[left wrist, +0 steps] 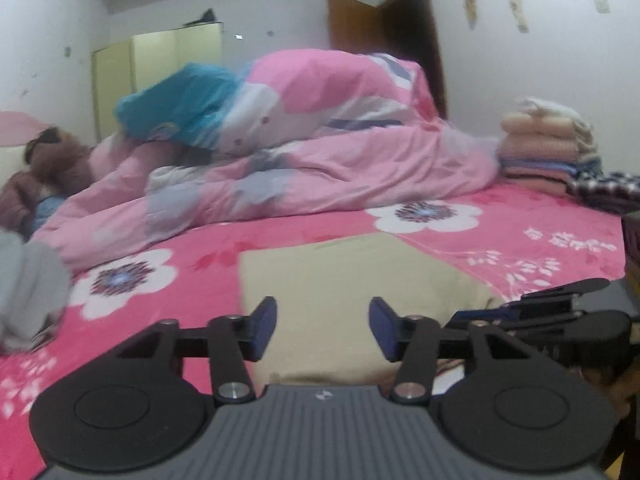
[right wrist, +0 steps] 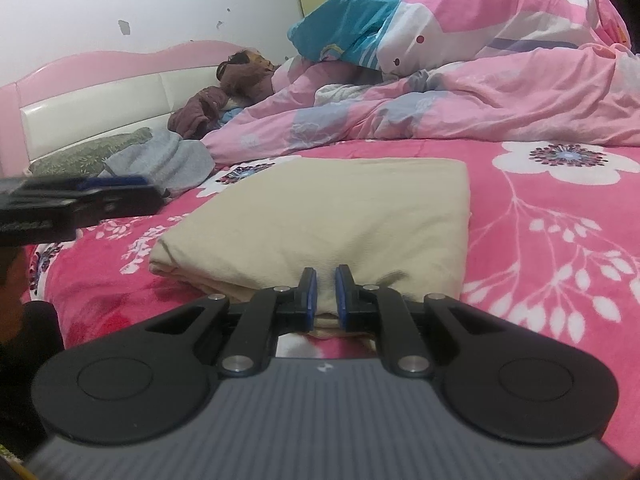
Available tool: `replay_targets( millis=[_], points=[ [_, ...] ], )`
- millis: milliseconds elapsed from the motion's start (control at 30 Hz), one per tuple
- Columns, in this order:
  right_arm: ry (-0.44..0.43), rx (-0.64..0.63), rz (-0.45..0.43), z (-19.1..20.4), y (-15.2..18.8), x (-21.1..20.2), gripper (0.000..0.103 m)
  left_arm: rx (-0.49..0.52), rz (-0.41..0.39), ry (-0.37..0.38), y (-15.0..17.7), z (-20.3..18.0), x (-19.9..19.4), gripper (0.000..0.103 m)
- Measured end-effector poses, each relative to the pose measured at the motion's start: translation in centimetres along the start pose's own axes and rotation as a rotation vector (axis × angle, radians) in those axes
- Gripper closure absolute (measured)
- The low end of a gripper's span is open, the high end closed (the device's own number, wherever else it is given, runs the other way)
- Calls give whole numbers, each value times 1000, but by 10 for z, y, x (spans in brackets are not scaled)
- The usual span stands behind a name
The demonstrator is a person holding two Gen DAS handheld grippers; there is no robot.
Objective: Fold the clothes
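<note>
Two grippers work over one folded beige cloth (right wrist: 332, 212) lying flat on the pink flowered bedsheet (right wrist: 560, 240); the right gripper (right wrist: 326, 292) is nipped onto the cloth's near edge, its pads almost together with a fold between them. The left gripper (left wrist: 322, 326) hangs over the cloth's near left part, jaws spread and holding nothing; a heaped pink duvet (left wrist: 320, 160) lies behind.

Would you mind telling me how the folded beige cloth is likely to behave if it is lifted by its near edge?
The beige cloth looks soft and floppy: its layered edge sags, so the folds would probably fall open. It seems light and thin. The right hand-held gripper pinches only one spot, so the rest would likely droop.
</note>
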State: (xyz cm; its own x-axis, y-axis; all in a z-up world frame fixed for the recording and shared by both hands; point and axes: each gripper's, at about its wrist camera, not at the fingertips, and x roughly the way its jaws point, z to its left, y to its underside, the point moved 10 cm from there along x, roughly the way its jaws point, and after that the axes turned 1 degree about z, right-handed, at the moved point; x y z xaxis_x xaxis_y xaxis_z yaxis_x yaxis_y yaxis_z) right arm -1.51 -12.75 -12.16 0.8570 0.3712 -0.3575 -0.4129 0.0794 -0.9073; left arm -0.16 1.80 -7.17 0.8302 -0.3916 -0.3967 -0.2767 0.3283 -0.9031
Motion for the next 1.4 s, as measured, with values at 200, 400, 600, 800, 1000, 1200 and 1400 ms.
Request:
replay_targets(
  millis=[200, 400, 600, 800, 1000, 1200, 1400],
  points=[
    [6, -2, -6, 0, 2, -1, 95, 53, 111, 23, 15, -31, 44, 47],
    [-3, 8, -3, -1, 4, -4, 95, 38, 99, 15, 28, -33, 49, 44],
    [-3, 11, 3, -1, 4, -4, 95, 40, 94, 14, 28, -32, 50, 42],
    [1, 1, 10, 0, 9, -8, 95, 39, 89, 10, 28, -33, 51, 41],
    [-1, 6, 42, 0, 13, -15, 93, 37, 90, 3, 28, -33, 51, 41],
    [4, 40, 52, -4, 9, -35, 89, 37, 85, 4, 28, -33, 51, 41],
    [-1, 30, -57, -7, -27, -47, 87, 37, 84, 3, 29, -33, 51, 41]
  ],
)
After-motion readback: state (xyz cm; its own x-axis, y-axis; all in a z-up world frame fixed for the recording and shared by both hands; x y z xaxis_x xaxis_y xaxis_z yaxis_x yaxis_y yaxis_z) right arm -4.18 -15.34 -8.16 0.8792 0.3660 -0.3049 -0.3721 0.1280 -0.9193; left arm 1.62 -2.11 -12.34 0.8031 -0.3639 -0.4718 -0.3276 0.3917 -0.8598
